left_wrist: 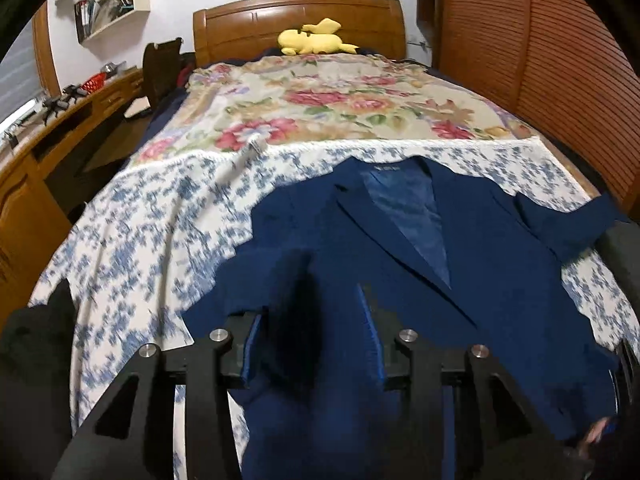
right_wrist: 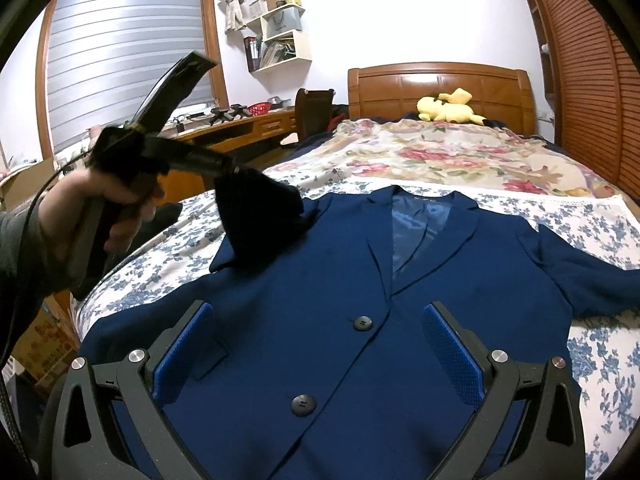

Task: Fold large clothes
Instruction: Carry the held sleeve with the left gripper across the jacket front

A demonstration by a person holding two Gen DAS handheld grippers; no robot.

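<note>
- Left gripper (left_wrist: 308, 320) clamps navy blazer (right_wrist: 320, 280) sleeve; right gripper (right_wrist: 316, 352) jaws spread above it.
- Bed (right_wrist: 600, 248): blue-floral sheet, fringed floral throw (right_wrist: 440, 156), wooden headboard (right_wrist: 436, 80).

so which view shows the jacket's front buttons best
The right wrist view: both dark buttons sit unobstructed on the blue jacket, between the open right gripper. In the left wrist view, the left gripper and a raised fold of fabric cover that area; no buttons show.

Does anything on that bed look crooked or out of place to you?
Mostly the blue jacket: its one sleeve sticks out sideways. The other sleeve hangs bunched between the left gripper fingers.
</note>
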